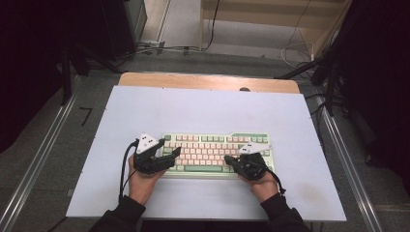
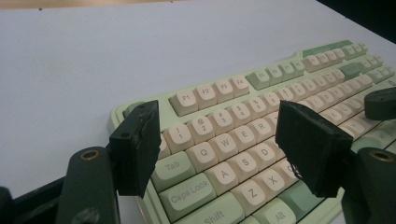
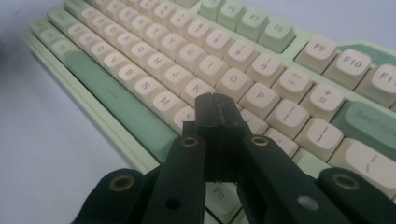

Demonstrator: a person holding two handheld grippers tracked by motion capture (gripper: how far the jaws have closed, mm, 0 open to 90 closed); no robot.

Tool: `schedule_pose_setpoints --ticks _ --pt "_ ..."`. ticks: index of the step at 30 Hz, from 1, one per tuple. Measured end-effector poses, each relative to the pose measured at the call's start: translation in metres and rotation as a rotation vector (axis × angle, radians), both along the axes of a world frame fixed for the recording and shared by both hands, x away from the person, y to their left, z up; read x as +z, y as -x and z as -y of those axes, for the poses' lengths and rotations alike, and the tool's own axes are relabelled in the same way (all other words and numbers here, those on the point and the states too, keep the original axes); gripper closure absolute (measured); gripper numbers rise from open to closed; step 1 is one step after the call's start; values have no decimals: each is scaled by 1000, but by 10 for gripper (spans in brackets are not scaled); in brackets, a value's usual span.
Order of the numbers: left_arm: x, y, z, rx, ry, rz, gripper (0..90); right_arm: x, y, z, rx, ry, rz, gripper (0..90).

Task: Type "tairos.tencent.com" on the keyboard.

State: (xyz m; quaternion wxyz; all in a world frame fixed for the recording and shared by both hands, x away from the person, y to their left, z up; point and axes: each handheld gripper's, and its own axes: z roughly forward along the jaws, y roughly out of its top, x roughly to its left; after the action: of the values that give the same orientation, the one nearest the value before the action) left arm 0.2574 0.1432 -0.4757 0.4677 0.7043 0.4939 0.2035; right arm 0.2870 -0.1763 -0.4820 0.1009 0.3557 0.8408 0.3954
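The keyboard (image 1: 217, 152) lies low in the middle of the high view, on the white table (image 1: 203, 111). Its long side runs left to right. The left gripper (image 1: 175, 153) is over the keyboard's left end, pointing right, with its jaws wide apart and nothing between them. The right gripper (image 1: 228, 159) is over the right part, pointing left, with its jaws pressed together and empty.

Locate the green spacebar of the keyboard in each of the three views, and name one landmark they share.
High view: the spacebar lies on the keyboard's near edge, between the left gripper and the right gripper.
Left gripper view: not in the picture; only keys up to Alt show.
Right gripper view: the spacebar runs diagonally at left of centre, below the B, N, M keys.
Shared landmark: the keyboard itself, pale green with cream keys.
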Motion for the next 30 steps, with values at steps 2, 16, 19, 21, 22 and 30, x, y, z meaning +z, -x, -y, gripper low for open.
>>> schedule_pose_setpoints --ticks 2,16,19,21,22,30 --pt "0 0 0 -1 0 -1 315 2 0 2 -11 -12 10 876" --pt "-1 0 1 -2 0 -2 316 8 -4 12 -48 -62 16 621" --pt "-1 0 1 -2 -1 -3 316 9 -5 12 -50 -62 21 541" --pt "-1 0 1 -2 0 -2 316 9 -5 12 -60 -56 22 456" --pt "-1 0 1 -2 0 -2 316 10 -6 13 -67 -53 23 415" --pt "-1 0 1 -5 -1 -1 317 9 -7 13 -89 -48 17 302"
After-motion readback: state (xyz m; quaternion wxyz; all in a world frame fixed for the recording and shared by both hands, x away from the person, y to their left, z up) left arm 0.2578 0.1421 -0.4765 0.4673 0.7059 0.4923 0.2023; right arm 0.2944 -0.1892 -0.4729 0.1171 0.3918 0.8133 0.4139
